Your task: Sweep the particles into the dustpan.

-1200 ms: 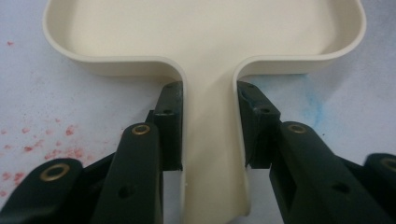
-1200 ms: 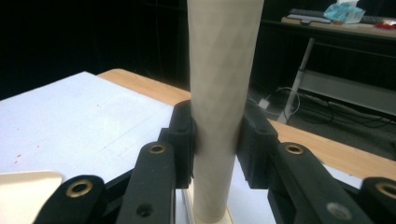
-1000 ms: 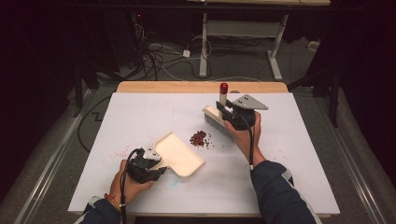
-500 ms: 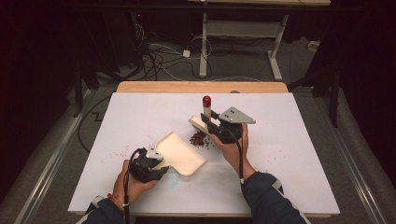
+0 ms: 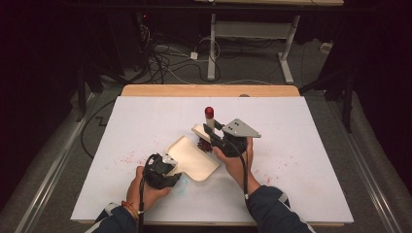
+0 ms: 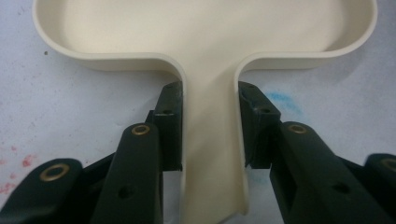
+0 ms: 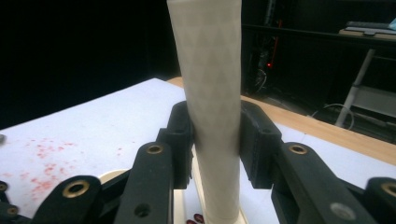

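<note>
High view: left gripper [image 5: 171,167] pinches dustpan [image 5: 194,158] handle; right gripper [image 5: 214,136] pinches brush [image 5: 208,127] handle.

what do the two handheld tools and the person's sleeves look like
Both tools are black. The right tool carries a grey three-cornered plate with small holes on top; the left tool has a small grey piece. Their jaws show brass-ringed screw holes. A black cable trails from each. The sleeves are dark blue, with a banded bracelet at the left wrist.

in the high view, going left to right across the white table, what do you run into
Left claw shut on the dustpan handle → cream dustpan → dark red crumbs → brush held upright in the right claw → bare white table.
</note>
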`<state>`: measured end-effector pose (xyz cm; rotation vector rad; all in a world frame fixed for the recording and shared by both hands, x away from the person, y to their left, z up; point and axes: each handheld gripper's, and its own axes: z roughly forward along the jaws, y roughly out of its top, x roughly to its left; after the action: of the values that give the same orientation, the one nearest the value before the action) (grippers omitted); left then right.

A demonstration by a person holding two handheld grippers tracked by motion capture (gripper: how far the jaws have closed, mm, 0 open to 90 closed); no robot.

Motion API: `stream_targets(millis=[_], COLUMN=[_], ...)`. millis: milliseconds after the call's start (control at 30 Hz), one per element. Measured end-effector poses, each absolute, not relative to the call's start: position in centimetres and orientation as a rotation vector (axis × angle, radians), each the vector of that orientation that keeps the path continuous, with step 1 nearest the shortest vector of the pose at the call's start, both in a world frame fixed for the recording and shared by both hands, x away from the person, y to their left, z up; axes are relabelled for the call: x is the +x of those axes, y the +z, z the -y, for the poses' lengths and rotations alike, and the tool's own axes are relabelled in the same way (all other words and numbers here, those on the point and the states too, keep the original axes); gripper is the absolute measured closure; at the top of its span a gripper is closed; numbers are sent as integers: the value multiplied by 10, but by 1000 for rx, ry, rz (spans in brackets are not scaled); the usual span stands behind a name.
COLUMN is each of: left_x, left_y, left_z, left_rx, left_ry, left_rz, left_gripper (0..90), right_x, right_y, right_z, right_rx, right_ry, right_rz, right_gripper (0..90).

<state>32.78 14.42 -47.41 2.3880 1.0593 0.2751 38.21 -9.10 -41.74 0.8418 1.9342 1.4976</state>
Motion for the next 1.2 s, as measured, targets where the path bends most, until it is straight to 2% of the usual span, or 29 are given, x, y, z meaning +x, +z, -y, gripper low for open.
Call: stream_targets(millis=[867,1200], left_x=[339,338], left_y=[-475,-475], left_z=[-131,-136], left_rx=[2368,2377], left_ry=[268,250], left_rz=[-1088,-1062], left_gripper=[637,638], right_x=[349,349], right_y=[-409,-403], right_z=[75,82], right_rx=[788,773], right_ry=[1515,1549], right_rz=[-2006,-1995], right_gripper=[693,700])
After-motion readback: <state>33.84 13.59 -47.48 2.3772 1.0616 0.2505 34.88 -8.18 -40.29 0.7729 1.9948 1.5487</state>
